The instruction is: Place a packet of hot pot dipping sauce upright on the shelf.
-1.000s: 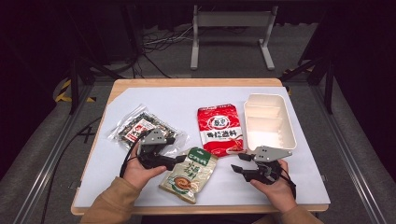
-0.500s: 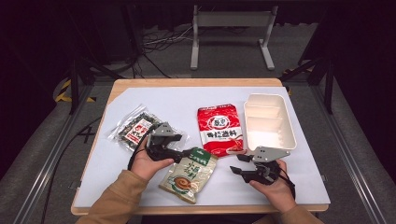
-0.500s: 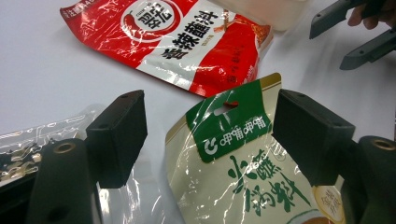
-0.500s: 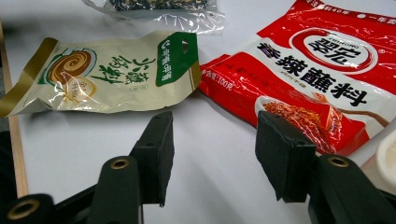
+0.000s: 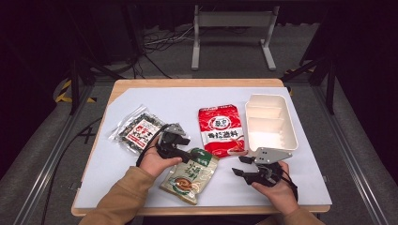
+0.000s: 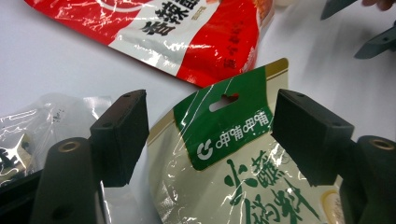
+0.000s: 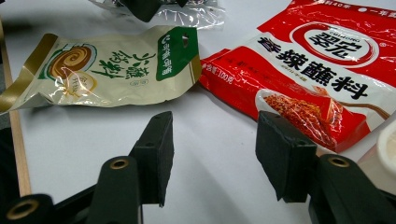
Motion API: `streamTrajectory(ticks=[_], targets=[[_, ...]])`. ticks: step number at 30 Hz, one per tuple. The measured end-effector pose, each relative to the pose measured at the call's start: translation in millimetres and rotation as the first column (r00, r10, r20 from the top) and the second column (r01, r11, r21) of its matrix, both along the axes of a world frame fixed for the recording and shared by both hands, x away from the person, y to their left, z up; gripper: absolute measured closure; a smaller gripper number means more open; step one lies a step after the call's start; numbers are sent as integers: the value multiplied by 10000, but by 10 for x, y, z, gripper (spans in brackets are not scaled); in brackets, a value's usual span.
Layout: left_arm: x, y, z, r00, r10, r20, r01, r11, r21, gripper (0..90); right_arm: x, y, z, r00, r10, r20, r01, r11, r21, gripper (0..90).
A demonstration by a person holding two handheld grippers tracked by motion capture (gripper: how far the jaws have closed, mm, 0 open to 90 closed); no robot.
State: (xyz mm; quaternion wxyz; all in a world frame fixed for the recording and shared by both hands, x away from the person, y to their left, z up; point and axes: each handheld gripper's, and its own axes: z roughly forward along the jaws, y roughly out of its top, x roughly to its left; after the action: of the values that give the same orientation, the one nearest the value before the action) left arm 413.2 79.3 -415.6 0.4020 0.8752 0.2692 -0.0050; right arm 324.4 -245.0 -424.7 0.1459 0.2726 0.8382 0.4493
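From the high view, the green-and-cream sauce pouch (image 5: 188,174) lies slanted near the front edge of the bench (image 5: 155,101), its green header pointing toward the red seasoning pouch (image 5: 221,130). The left gripper view shows what that view cannot: the header's hang hole and white lettering sit right between the two black pads of the left tongs (image 6: 210,135), with a visible gap on each side, so nothing is gripped. Those jaws have just been closing a little with the header between them, not yet pinching it. The right gripper view shows the right tongs (image 7: 212,154) spread apart over bare white bench, holding nothing, with the sauce pouch lying flat ahead to one side and the red pouch's corner close by the other jaw.

The red pouch's lower edge lies just beside the green header, apart by a narrow strip. A clear packet of dark seaweed (image 5: 137,132) lies behind the left hand (image 5: 158,161), near the bench's left side. The white divided tray (image 5: 271,123) stands at the right, its near end just behind the right tongs. Open room remains at the back of the bench and in the strip between the two hands.
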Motion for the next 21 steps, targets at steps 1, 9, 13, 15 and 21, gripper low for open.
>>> streamTrajectory(ticks=[1, 9, 13, 15, 21], targets=[[0, 0, 0, 10000, 0, 0, 0, 10000, 0, 273, -1, 0, -1, 10000, 1, -6, -1, 10000, -3, 465], [16, -84, -68, 9997, 121, -234, -100, 9961, 875, 274, -2, 8, -11, 10000, 36, -50, -36, 10000, -6, 461], [29, -120, -111, 9991, 154, -394, -103, 9919, 1263, 273, -2, 17, -15, 10000, 66, -67, -66, 10000, -28, 455], [35, -132, -125, 9991, 92, -419, -33, 9906, 1370, 273, -1, 19, -17, 9999, 75, -80, -76, 10000, -34, 453], [32, -164, -164, 9986, 16, -537, 72, 9867, 1624, 254, -1, 24, -21, 9998, 130, -119, -130, 9999, -10, 448]])
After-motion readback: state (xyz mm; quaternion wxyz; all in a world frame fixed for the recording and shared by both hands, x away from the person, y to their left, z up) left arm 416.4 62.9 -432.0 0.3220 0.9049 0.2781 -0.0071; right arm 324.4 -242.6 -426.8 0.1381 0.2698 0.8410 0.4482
